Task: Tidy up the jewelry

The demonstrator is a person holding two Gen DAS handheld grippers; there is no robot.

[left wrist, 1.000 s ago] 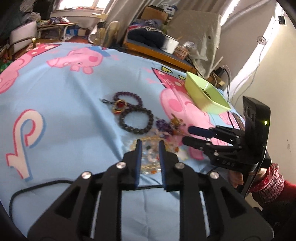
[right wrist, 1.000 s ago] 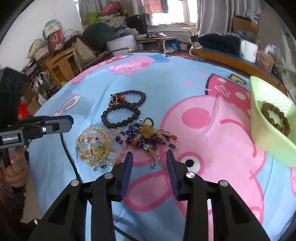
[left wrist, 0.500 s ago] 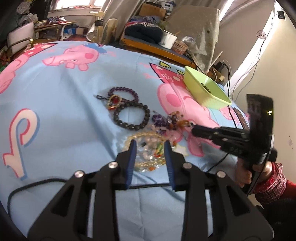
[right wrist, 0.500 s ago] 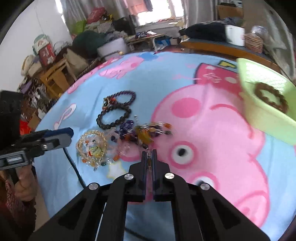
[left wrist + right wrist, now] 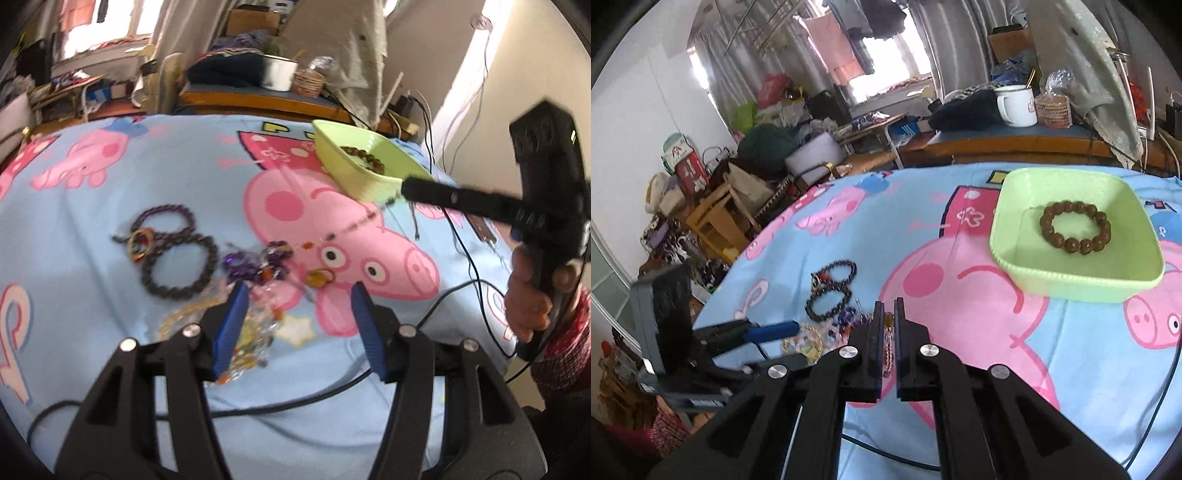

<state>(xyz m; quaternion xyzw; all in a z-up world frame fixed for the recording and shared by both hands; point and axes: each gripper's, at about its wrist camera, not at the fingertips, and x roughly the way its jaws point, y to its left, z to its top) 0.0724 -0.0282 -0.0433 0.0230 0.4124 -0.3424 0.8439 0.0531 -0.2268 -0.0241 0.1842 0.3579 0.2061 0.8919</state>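
- The right gripper (image 5: 889,314) is clamped on a beaded necklace (image 5: 351,227), which trails down to the jewelry pile (image 5: 258,264).
- The left gripper (image 5: 299,306), its jaws just widened with nothing between them, hovers over the pile.
- A brown bracelet (image 5: 1075,232) lies in the green tray (image 5: 1027,273).

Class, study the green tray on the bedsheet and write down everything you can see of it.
The green tray is a pale lime, squarish dish with rounded corners and sloping walls, plastic by its look, with fine ribbing under the rim. It sits flat on the cartoon pig bedsheet, on the side away from the loose jewelry. One brown bead bracelet lies on its floor. In the left wrist view the right gripper overlaps its near corner; contact cannot be judged.
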